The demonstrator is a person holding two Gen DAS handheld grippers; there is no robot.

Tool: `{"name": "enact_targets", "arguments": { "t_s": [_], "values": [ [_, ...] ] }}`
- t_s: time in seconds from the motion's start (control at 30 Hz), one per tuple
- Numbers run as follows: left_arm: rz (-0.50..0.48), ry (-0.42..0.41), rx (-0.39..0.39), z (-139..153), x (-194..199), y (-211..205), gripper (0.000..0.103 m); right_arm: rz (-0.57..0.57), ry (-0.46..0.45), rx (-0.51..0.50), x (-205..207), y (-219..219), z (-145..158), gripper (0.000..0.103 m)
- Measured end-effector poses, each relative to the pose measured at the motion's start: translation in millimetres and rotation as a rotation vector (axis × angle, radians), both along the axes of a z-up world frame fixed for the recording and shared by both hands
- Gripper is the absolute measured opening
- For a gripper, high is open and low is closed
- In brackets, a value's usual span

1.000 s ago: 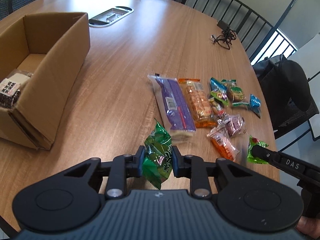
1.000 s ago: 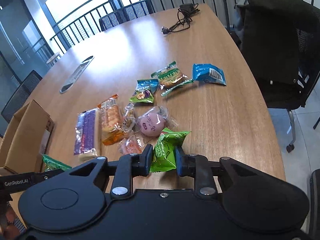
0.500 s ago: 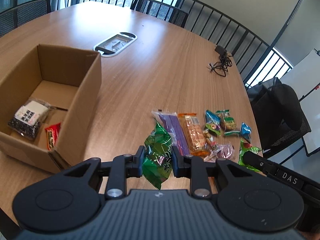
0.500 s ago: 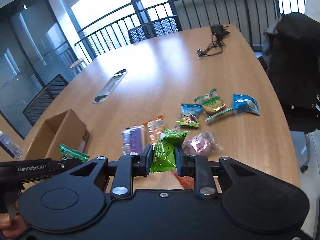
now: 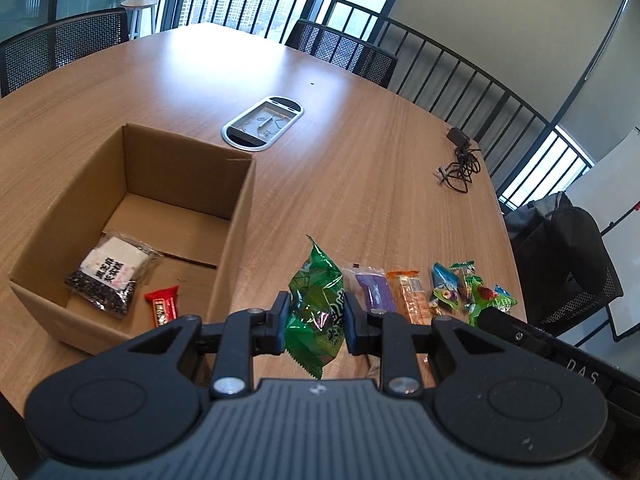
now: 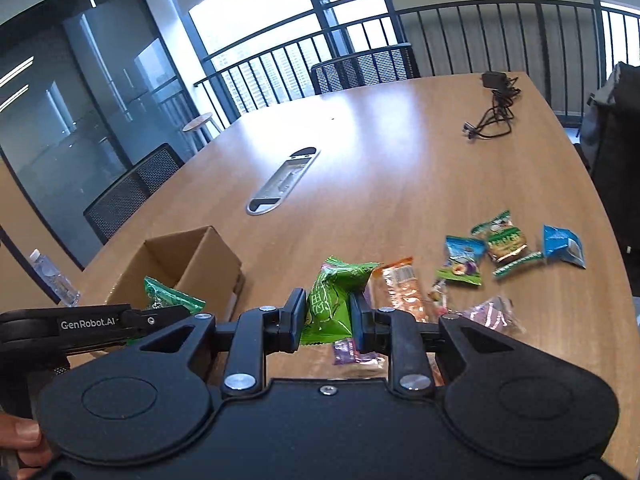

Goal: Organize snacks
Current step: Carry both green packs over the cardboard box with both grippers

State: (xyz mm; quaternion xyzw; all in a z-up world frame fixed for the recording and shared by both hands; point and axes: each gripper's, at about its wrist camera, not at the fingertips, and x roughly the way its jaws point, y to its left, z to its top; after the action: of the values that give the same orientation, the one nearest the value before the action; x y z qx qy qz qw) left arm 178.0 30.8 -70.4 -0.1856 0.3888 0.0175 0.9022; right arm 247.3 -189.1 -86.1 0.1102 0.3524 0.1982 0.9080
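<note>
1. I hold my right gripper [image 6: 327,317] clamped on a bright green snack packet [image 6: 334,302], above the wooden table [image 6: 380,152].
2. Cardboard box [image 6: 188,256]: left of the packet.
3. Loose snacks, blue packet [image 6: 562,245] outermost: right of the packet.

Both wrist views high, angled down – share cardboard box [image 5: 132,216], table [image 6: 400,168].

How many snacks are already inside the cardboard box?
2. A clear packet with a black-and-white label lies on the floor of the cardboard box, and a small red wrapped snack sits beside it near the front wall. The near wall may hide more.
</note>
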Motion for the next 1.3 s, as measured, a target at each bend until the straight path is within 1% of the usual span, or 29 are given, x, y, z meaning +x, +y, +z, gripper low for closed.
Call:
{"name": "enact_targets", "arguments": {
  "t_s": [0.37, 0.63, 0.73, 0.83, 1.03, 1.1, 1.13, 1.2, 1.3],
  "values": [
    [0.068, -0.041, -0.01, 17, -8, 49, 0.026, 0.106, -0.018, 0.021, 1, 51, 12, 0.023],
    [0.136, -0.037, -0.011, 15, -13, 92, 0.026, 0.154, -0.024, 0.038, -1, 86, 18, 0.023],
    [0.155, -0.028, -0.008, 11, -13, 105, 0.026, 0.148, -0.023, 0.047, -4, 101, 20, 0.023],
    [0.165, -0.015, -0.002, 4, -12, 115, 0.026, 0.112, -0.024, 0.06, -8, 118, 20, 0.023],
    [0.169, -0.001, 0.006, -3, -8, 128, 0.026, 0.033, -0.061, 0.086, -23, 148, 17, 0.024],
    [0.169, 0.002, -0.002, -6, -8, 132, 0.026, 0.03, -0.075, 0.077, -28, 158, 16, 0.024],
    [0.173, -0.002, -0.004, -7, -9, 133, 0.029, 0.04, -0.083, 0.063, -30, 163, 16, 0.024],
    [0.178, 0.001, -0.015, -9, -11, 137, 0.03, 0.055, -0.084, 0.047, -31, 170, 14, 0.024],
    [0.201, 0.009, -0.015, -7, -18, 145, 0.036, 0.046, -0.086, 0.035, -32, 173, 11, 0.024]
  ]
}}
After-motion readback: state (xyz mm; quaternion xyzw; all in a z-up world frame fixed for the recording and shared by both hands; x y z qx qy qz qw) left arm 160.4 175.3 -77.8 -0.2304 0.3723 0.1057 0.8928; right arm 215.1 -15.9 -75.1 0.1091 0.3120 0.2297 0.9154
